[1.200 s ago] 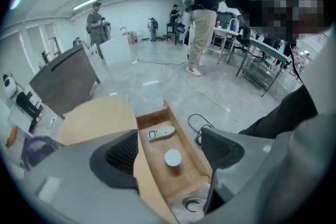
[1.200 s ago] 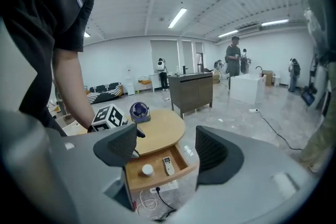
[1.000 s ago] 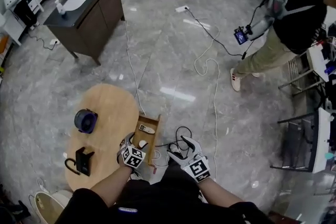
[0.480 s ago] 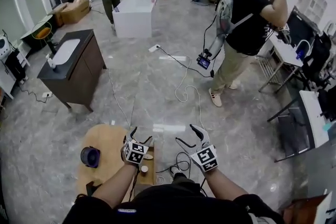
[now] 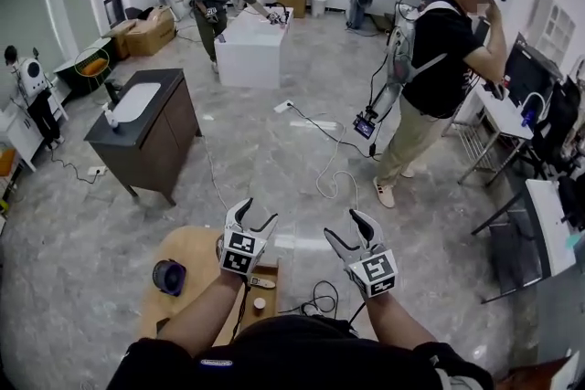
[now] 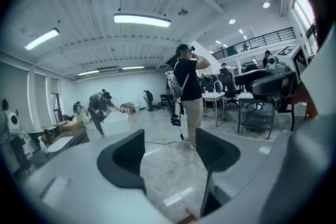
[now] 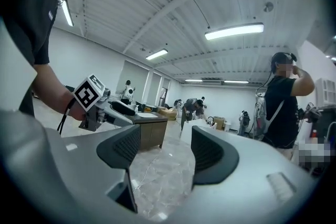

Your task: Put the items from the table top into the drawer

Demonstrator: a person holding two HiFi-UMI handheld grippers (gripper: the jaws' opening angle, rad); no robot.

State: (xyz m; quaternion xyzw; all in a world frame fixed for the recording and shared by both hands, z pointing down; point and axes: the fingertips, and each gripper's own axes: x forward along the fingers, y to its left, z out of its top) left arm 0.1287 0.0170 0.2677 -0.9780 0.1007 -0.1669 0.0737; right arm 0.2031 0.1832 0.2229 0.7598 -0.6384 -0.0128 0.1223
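Bright ceiling strip lights (image 6: 142,20); fisheye warping, dark corners; near edges perhaps defocused.

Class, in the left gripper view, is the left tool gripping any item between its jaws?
No, the left tool has its jaws apart, with only the grey marble floor showing between them.

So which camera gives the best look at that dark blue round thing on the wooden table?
The head view. It looks down on the dark blue round thing, which lies on the wooden table left of the open drawer. The left and right gripper views point out across the room and show none of it.
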